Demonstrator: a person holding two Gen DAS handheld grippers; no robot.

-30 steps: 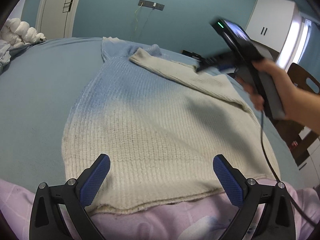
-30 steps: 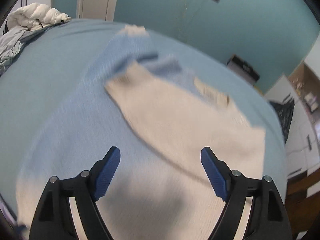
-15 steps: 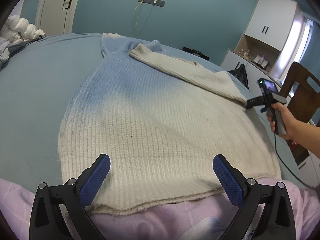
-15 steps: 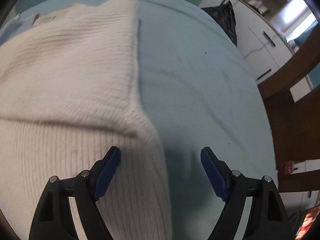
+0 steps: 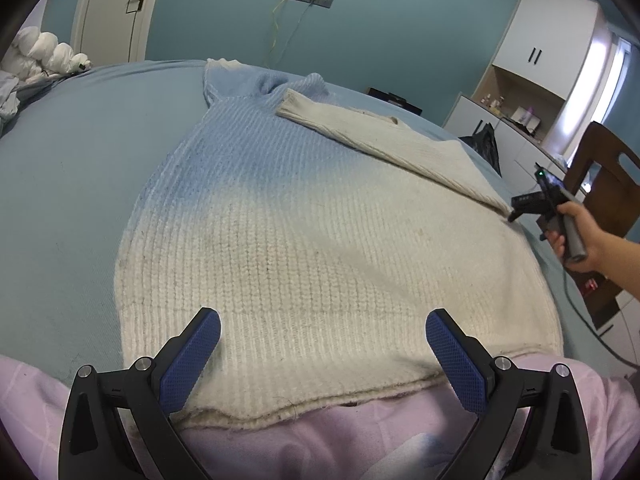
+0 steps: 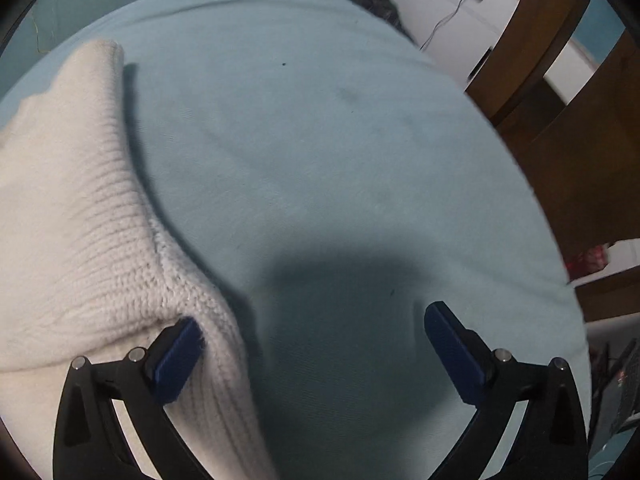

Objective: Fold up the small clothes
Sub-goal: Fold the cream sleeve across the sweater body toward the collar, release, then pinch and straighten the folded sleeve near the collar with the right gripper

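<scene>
Sweater lying flat on bed. Right claw opening wide, straddling sweater's side edge. Left claw hovering wide over hem.

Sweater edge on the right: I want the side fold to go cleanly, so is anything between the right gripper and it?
Nothing visible: the opening right gripper straddles the sweater edge on bare bed sheet.

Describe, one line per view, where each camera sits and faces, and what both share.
Left wrist: on the left gripper, jaws open, over the cream-and-blue knitted sweater; right hand visible.
Right wrist: on the right gripper, jaws opening, aimed steeply down at the sweater's side edge.
Shared: sweater, light blue bedsheet, brown wooden chair.
</scene>
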